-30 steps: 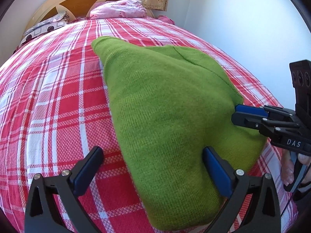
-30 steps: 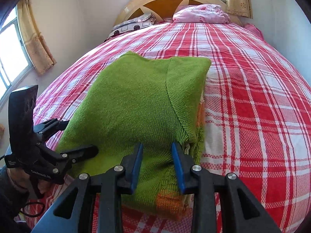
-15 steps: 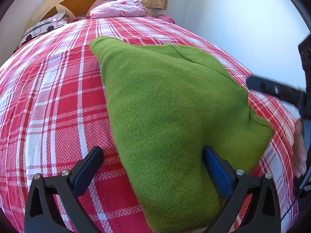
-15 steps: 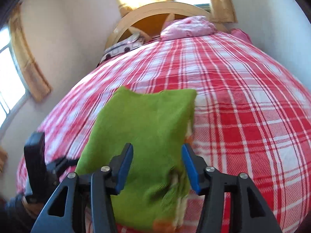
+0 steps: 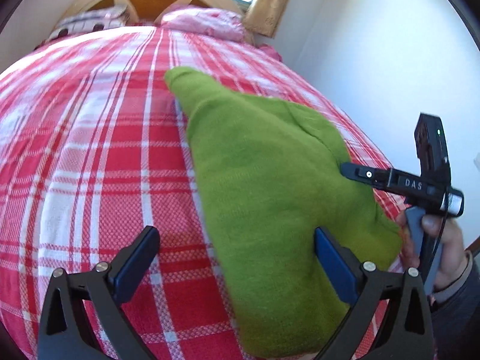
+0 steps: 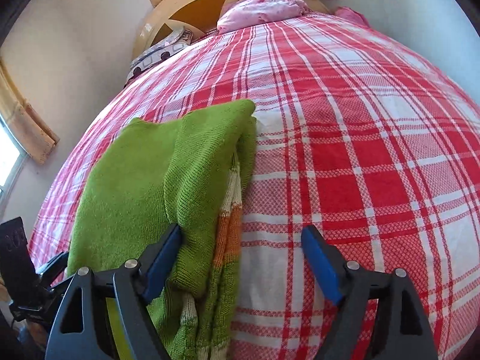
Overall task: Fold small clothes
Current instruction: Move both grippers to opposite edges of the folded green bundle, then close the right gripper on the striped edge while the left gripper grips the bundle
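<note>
Knitwear, a green sweater (image 5: 270, 198) with orange and cream stripes along one side, lies folded on the plaid bed (image 6: 360, 156), close to the foot edge and well away from the headboard (image 6: 192, 9). Both tools look released: the left gripper (image 5: 237, 258) has its fingers wide apart, one over the garment, one over bare cover; the right gripper (image 6: 241, 258) is likewise spread, its left finger touching the knit's top layer. The fold seems to be between steps. Next move likely calls for pinching the near edge at two corners and carrying it toward the far edge without dragging lower layers.
</note>
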Demonstrator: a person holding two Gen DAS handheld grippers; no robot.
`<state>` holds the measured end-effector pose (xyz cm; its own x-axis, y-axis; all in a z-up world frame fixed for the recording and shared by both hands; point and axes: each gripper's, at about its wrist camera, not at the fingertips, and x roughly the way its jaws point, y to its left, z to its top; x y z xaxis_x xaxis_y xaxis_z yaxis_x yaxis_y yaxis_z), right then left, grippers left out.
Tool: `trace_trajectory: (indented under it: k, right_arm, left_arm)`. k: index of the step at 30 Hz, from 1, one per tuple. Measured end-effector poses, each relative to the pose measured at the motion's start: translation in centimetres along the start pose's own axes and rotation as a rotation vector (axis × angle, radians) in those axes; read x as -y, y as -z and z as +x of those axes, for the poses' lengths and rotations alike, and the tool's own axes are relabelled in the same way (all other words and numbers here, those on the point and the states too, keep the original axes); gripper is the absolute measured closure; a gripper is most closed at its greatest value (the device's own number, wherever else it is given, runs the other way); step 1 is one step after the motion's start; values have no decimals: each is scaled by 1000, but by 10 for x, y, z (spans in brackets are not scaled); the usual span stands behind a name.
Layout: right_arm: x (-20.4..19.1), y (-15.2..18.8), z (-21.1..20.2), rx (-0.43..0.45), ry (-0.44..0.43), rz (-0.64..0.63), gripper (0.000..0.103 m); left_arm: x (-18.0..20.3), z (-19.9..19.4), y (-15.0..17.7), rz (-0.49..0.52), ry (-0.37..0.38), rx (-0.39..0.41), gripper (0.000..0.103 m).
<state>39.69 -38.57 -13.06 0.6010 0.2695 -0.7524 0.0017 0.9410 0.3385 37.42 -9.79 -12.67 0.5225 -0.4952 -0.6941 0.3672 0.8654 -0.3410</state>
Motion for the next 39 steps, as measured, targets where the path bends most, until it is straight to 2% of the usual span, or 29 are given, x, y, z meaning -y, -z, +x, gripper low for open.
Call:
trace_trajectory:
  k: [2, 3, 4, 7, 9, 14, 18, 24, 30, 34, 39]
  right_arm:
    - [2, -3, -6, 17, -21, 19, 30]
    - [1, -6, -10, 33, -54, 24, 42]
    - [1, -11, -11, 38, -92, 28, 45]
    - [6, -24, 0, 20, -137, 77, 46]
    - [14, -34, 14, -3, -199, 132, 46]
    - [22, -45, 41, -32, -282, 178, 46]
    - [19, -51, 53, -40, -327, 160, 57]
    - [33, -60, 68, -50, -410, 227, 63]
    - [27, -58, 70, -27, -402, 185, 72]
    - [19, -57, 69, -6, -371, 132, 73]
    - [16, -57, 67, -10, -337, 127, 76]
  left_arm:
    - [2, 0, 0, 4, -6, 2, 0]
    - [5, 2, 0, 20, -27, -5, 0]
    - [9, 4, 0, 35, -42, -11, 0]
    - [19, 11, 1, 91, -57, -38, 0]
    - [23, 11, 2, 115, -56, -46, 0]
    - [23, 13, 2, 121, -59, -57, 0]
    - [29, 18, 3, 153, -98, -72, 0]
    - [30, 20, 2, 162, -97, -77, 0]
    - [33, 23, 1, 173, -78, -82, 0]
    - [36, 25, 0, 185, -78, -85, 0]
    - [38, 29, -5, 192, -73, -96, 0]
